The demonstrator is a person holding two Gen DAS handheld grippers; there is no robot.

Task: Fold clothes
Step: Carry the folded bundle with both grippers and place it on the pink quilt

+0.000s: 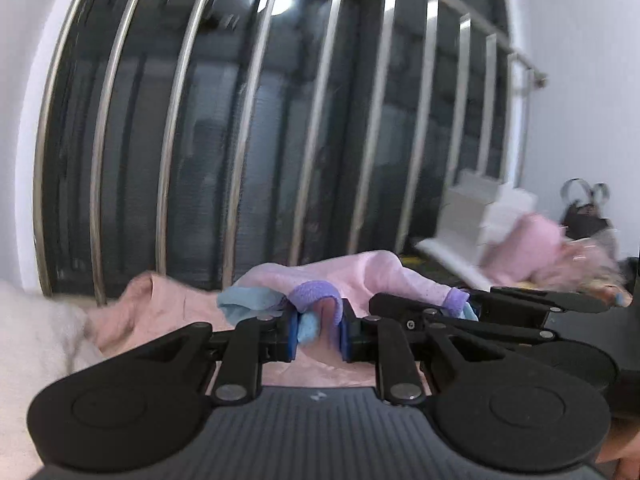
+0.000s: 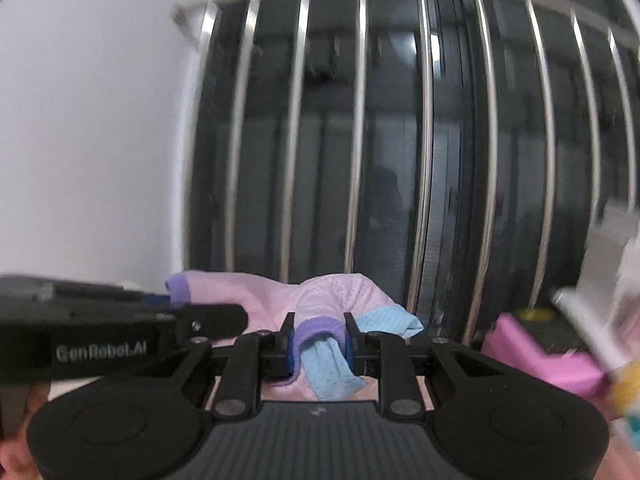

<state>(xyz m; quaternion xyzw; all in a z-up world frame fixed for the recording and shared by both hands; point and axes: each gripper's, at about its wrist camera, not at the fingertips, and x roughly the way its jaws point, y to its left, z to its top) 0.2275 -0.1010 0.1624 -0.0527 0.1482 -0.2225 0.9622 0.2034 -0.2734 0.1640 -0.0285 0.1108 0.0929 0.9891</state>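
A pink mesh garment (image 1: 352, 276) with purple trim and light blue panels hangs stretched between both grippers, lifted in the air. My left gripper (image 1: 319, 330) is shut on a bunch of its purple-edged pink and blue cloth. The right gripper (image 1: 472, 306) shows at the right of the left wrist view, clamped on another purple cuff. In the right wrist view my right gripper (image 2: 320, 340) is shut on the garment (image 2: 332, 292), purple band and blue cloth between its pads. The left gripper (image 2: 160, 304) enters from the left edge there, holding the other purple corner.
A dark window behind steel bars (image 1: 260, 140) fills the background (image 2: 400, 140). Pale pink clothes (image 1: 160, 308) lie below at left. A white shelf (image 1: 472, 212), pink items (image 1: 536, 240) and a dark bag (image 1: 588, 216) sit at right. A bright pink object (image 2: 536, 348) lies low right.
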